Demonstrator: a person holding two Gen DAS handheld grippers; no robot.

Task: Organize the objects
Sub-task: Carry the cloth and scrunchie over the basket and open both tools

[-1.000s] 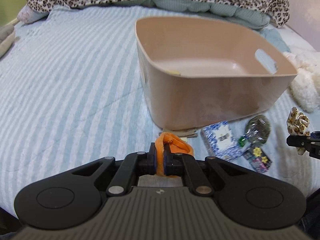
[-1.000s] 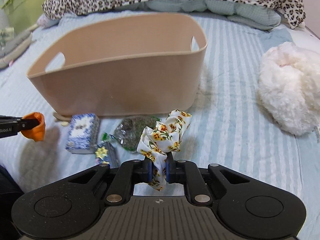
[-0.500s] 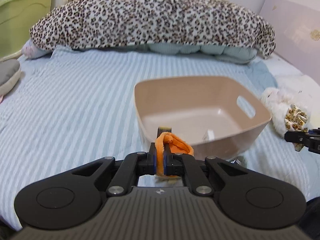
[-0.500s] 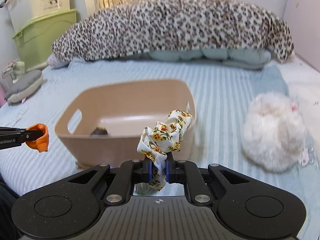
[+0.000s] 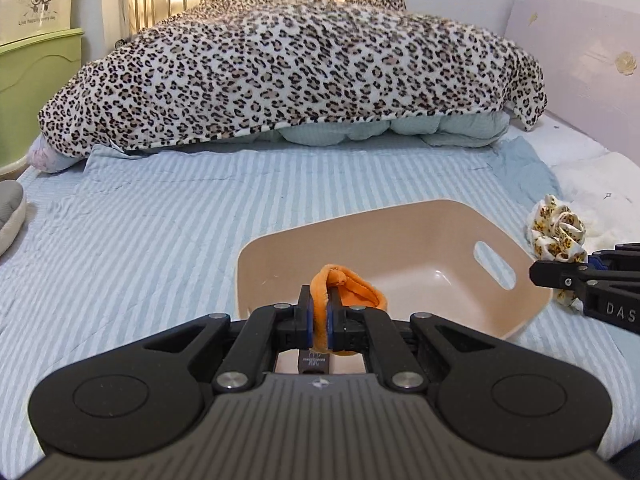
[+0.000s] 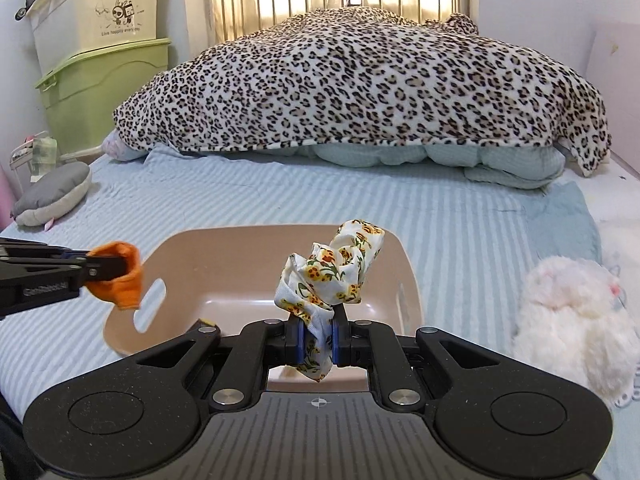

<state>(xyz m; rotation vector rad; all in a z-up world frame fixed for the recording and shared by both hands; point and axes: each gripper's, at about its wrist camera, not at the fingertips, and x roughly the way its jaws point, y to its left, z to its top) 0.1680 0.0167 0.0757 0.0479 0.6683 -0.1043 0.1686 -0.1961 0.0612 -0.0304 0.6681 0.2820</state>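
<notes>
Left claw (image 5: 319, 322) pinches orange scrunchie (image 5: 346, 286), right claw (image 6: 316, 342) floral scrunchie (image 6: 334, 276), above the bin's rim (image 5: 440, 203) (striped bedspread (image 5: 140, 240) around).

Two scrunchies held above a tan basket

Orange scrunchie (image 5: 345, 285) pinched upright over the near rim of the tan plastic basket (image 5: 516, 312); floral white-and-yellow scrunchie (image 6: 334, 276) clamped, bunched and raised, over the same open basket on the striped bed.
</notes>
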